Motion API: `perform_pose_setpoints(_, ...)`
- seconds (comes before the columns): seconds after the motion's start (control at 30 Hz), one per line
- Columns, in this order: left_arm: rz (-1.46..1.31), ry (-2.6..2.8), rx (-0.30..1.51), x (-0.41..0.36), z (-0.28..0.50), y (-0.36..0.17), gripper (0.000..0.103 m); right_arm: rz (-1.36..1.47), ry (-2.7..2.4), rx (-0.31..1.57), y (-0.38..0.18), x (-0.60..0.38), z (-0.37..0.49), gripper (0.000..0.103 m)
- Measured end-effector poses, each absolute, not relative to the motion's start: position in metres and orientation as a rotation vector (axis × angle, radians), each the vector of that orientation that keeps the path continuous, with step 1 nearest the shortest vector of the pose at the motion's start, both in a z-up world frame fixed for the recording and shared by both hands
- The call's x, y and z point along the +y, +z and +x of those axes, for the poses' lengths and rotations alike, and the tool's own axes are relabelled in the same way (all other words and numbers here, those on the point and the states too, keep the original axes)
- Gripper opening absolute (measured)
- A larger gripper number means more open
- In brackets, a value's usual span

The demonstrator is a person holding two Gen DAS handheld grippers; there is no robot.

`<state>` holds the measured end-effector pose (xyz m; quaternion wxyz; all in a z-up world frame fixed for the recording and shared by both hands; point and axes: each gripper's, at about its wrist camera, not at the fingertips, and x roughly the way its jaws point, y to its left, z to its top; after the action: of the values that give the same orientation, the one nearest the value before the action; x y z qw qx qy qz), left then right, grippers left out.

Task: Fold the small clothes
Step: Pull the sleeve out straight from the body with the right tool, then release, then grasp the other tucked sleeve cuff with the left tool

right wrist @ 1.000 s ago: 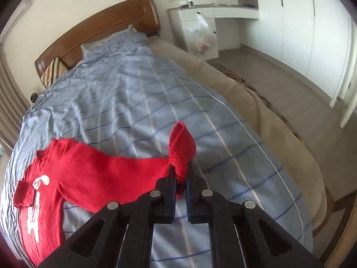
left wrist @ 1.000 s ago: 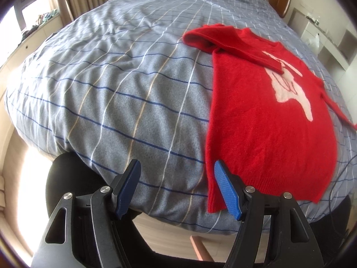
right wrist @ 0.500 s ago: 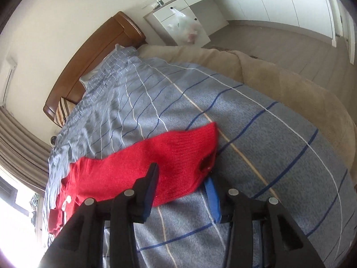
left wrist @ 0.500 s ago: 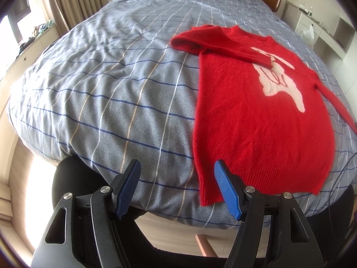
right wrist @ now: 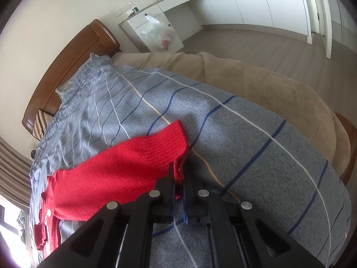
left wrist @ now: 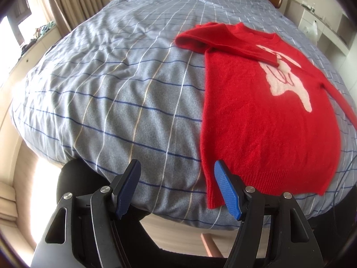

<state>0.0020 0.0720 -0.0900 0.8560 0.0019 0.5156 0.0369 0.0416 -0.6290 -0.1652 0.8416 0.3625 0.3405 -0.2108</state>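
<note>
A small red sweater (left wrist: 263, 111) with a white front design lies flat on the blue-grey checked bedspread (left wrist: 111, 78). Its left sleeve is folded across the chest. My left gripper (left wrist: 178, 185) is open and empty, above the bed's near edge, just left of the sweater's hem corner. In the right wrist view the other sleeve (right wrist: 133, 167) stretches out across the bedspread (right wrist: 267, 156). My right gripper (right wrist: 178, 176) is shut on the sleeve's cuff edge, low on the bed.
A wooden headboard (right wrist: 67, 71) and a striped pillow (right wrist: 40, 122) are at the far end. A beige blanket (right wrist: 267, 82) hangs over the bed's right side. White cabinets (right wrist: 156, 29) with a plastic bag stand beyond. Curtains (left wrist: 73, 2) hang at the left.
My right gripper let the cuff go, then shut again on the cuff's edge lower on the bed, with the sleeve laid flat. My left gripper stayed open and shifted slightly.
</note>
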Motion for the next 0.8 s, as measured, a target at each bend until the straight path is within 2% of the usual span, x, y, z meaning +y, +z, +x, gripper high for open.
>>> perform_pose_setpoints(0.13,0.025,0.088,1.069,0.067,0.006,-0.085,0.073,0.717,-0.452,0.702,-0.159,-0.625,0.034,0.007)
perform_pose_setpoints(0.17,0.029,0.088,1.069,0.066,0.007,-0.085,0.074,0.697,-0.463,0.703,-0.156,-0.623,0.033,0.012)
perform_pose_setpoints(0.37,0.149,0.093,1.021,0.059,0.018,-0.07,0.076,0.59,-0.611,0.692,-0.136,-0.613,0.001,0.025)
perform_pose_setpoints(0.47,0.209,0.111,0.914,0.062,0.036,-0.038,0.077,0.508,-0.69,0.653,-0.117,-0.597,-0.027,0.048)
perform_pose_setpoints(0.5,0.218,0.106,0.878,0.062,0.045,-0.026,0.08,0.485,-0.694,0.629,-0.109,-0.589,-0.035,0.052)
perform_pose_setpoints(0.53,0.227,0.09,0.843,0.061,0.054,-0.015,0.086,0.468,-0.678,0.609,-0.102,-0.579,-0.042,0.052)
perform_pose_setpoints(0.6,0.272,0.051,0.776,0.051,0.073,0.001,0.09,0.435,-0.619,0.597,-0.092,-0.555,-0.049,0.052)
perform_pose_setpoints(0.67,0.365,-0.008,0.764,0.029,0.096,0.003,0.092,0.418,-0.552,0.594,-0.086,-0.528,-0.052,0.054)
perform_pose_setpoints(0.8,0.564,-0.213,0.824,-0.029,0.137,-0.028,0.091,0.41,-0.409,0.599,-0.088,-0.467,-0.048,0.055)
